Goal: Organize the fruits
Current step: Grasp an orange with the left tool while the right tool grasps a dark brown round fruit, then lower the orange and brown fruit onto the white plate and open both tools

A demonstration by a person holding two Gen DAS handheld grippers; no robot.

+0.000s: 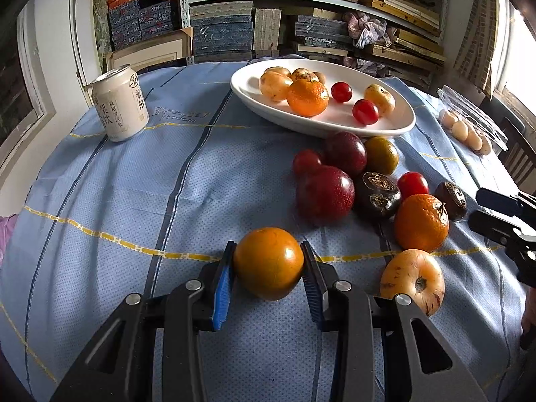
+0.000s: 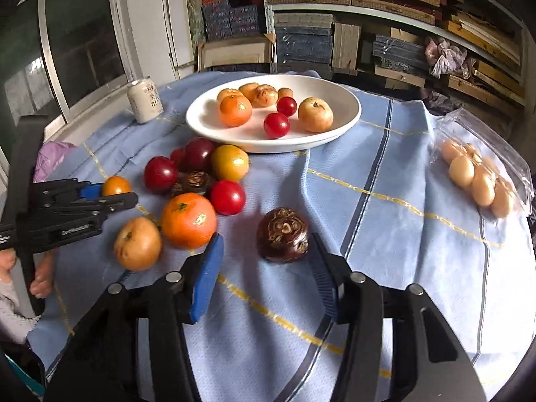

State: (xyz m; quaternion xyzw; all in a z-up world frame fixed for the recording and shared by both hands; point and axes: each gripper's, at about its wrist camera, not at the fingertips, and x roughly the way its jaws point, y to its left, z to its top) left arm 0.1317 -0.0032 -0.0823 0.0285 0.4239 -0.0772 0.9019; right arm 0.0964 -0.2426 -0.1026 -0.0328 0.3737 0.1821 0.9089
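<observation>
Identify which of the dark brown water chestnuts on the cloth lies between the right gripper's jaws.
It is the lone water chestnut apart from the fruit cluster, nearest the right camera. The other water chestnut sits wedged among the plums and tomatoes.

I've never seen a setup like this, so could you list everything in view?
plate: one, white, far centre, holding mixed fruit
can: one, white, far left
clear pack: one, pale fruit inside, far right
tablecloth: one, light blue, under everything
loose fruit pile: eight pieces, red, purple, orange, brown, before the plate
stacked boxes: many, blue and tan, shelves behind
left gripper: one, black, jaws shut on a yellow-orange fruit
right gripper: one, black, jaws open around a dark chestnut
</observation>
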